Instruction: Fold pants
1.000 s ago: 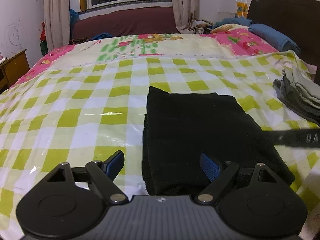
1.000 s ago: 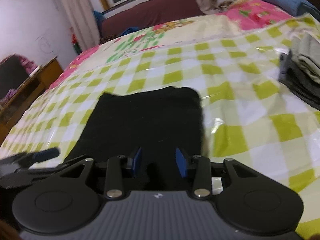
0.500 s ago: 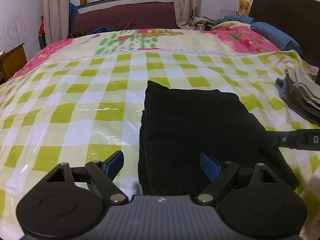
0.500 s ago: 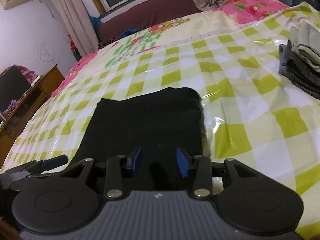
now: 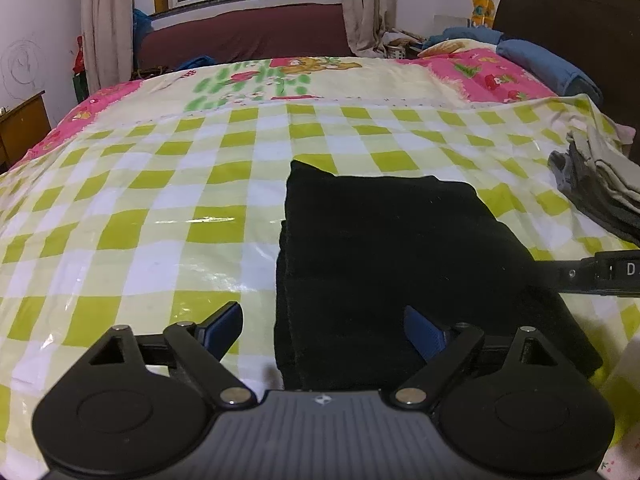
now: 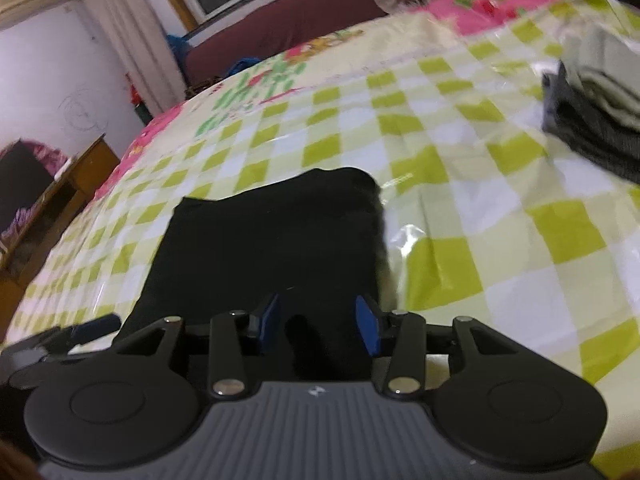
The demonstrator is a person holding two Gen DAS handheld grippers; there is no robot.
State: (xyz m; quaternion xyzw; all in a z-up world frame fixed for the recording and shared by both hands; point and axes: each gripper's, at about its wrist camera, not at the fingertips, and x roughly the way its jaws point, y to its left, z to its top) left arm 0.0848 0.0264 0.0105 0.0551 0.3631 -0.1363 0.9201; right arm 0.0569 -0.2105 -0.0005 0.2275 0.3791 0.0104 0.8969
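Only one legible mark was noted: a white letter "D" on the right claw (image 5: 612, 276), at the frame's right edge. Any following characters were cut off.

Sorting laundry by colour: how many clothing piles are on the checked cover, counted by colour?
Black folded pants: 1
Grey stack of folded clothes: 1
Total: 2

Black pants (image 5: 392, 248); green-white checked cover (image 5: 168, 216).
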